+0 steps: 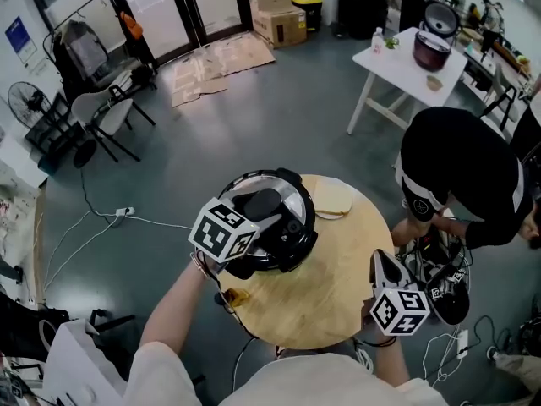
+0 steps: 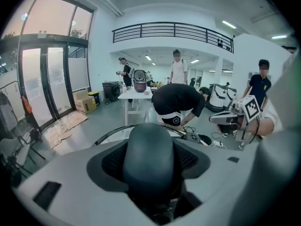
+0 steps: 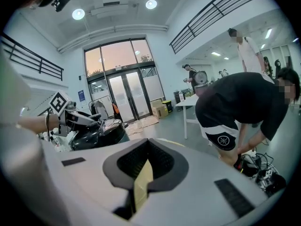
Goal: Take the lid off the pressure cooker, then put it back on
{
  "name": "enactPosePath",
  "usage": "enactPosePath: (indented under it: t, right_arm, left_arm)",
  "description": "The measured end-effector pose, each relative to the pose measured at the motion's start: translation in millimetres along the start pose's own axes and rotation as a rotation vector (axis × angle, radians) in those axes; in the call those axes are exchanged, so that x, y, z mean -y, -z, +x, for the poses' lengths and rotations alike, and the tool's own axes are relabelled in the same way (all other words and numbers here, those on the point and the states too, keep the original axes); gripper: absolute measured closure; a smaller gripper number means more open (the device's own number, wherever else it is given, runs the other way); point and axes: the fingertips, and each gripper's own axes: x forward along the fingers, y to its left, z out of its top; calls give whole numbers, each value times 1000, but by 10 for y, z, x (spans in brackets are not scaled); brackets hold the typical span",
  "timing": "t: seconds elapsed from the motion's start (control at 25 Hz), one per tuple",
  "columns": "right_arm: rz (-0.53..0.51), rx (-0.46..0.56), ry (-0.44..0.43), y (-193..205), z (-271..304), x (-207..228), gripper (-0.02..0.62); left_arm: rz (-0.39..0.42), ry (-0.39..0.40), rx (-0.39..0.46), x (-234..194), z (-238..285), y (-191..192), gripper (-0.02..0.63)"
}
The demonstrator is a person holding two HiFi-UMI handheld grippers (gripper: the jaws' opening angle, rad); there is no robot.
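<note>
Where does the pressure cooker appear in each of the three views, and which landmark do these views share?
Head view: the pressure cooker stands at the centre, on the round wooden table.
Left gripper view: only its top shows; the lid handle fills the lower centre, between the jaws.
Right gripper view: the pressure cooker is at the left, at middle height.
Shared landmark: the person in black, bending over.

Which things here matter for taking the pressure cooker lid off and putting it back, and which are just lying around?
Job: pressure cooker; its lid; the lid handle, clamped in the left tool; right tool, empty, by the round table's edge.
Lying about: flat round board and small yellow scrap on that table; second cooker on the white table; cardboard boxes.
</note>
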Motion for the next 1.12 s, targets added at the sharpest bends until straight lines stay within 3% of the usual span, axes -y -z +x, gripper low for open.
enactPosePath:
  t: [0.64,0.84,1.12]
  right_arm:
    - [-3,6,53,37,-336,107,594]
    - [1,13,57,42,-372,119,594]
    - [3,18,46,17,-396,76,594]
  left_arm:
    - [-20,-5,-2,14,-25,7,336]
    - [-63,-4,30,-30,-96,-81,336]
    - [-60,-17,39,-3,-192,-229,336]
